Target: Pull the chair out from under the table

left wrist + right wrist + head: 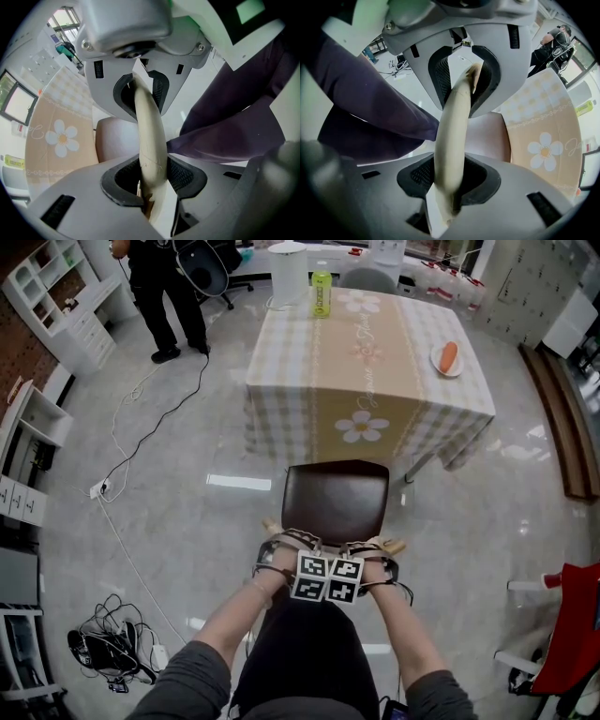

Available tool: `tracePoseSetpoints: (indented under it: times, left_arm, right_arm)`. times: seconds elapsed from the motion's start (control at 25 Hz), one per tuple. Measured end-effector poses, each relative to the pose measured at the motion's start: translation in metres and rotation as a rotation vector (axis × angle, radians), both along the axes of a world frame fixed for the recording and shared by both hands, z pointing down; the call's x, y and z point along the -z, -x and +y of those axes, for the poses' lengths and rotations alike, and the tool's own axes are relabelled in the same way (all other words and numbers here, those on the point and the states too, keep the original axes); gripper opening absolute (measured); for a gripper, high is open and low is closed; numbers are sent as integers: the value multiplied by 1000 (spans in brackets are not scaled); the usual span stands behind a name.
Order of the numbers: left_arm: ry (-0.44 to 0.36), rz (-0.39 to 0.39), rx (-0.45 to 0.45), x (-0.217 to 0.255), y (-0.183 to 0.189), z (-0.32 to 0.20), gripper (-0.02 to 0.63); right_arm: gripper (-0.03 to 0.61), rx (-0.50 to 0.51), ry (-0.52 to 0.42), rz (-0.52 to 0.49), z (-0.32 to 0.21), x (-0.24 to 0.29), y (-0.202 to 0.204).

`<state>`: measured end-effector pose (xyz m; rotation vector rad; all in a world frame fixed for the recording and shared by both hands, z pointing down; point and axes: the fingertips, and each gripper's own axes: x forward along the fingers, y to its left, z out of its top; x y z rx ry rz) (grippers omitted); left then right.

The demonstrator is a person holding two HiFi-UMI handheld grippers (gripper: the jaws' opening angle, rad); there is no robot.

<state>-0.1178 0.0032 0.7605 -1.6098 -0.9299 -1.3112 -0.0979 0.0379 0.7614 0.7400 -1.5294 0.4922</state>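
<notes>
The pull itself is the step in hand: the chair stands at 6 o'clock of the worktop, and its brown seat shows almost whole, with only the far edge meeting the hem of the checked tablecloth. From the head view it looks mostly out from under the worktop, though I cannot tell whether the front legs have passed the cloth. Both claws point down onto the cream top rail of the backrest, side by side at the seat's 6 o'clock edge. The left claw grips toward the rail's 9 o'clock end and the right claw toward its 3 o'clock end. In the left gripper view the left claw is pinching the top rail, which runs between the 2 dark pads with each pad against it. The right gripper view shows the right claw pinching the same rail in the same way. The person's dark-clad legs are just behind the backrest, so the next move probably needs a step back toward 6 o'clock. Both claws would have to draw evenly, so the chair slides straight over the glossy floor rather than swinging. Keeping the pull low and level should stop the chair tipping onto its back legs.
</notes>
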Motion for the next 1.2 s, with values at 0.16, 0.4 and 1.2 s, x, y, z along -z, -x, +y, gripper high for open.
tracePoseSetpoints:
  times: [0.16,0.4,1.2]
  left_arm:
    - [1,-4,2,0,6,5,150]
    - [6,-4,1,0,14,14,150]
    - [15,-7,13,-3,37,35,150]
  right_arm:
    - [129,0,0,1,5,-1,6]
    - [129,2,4,1,13,0,13]
    - [130,12,15,2,35,-1,36]
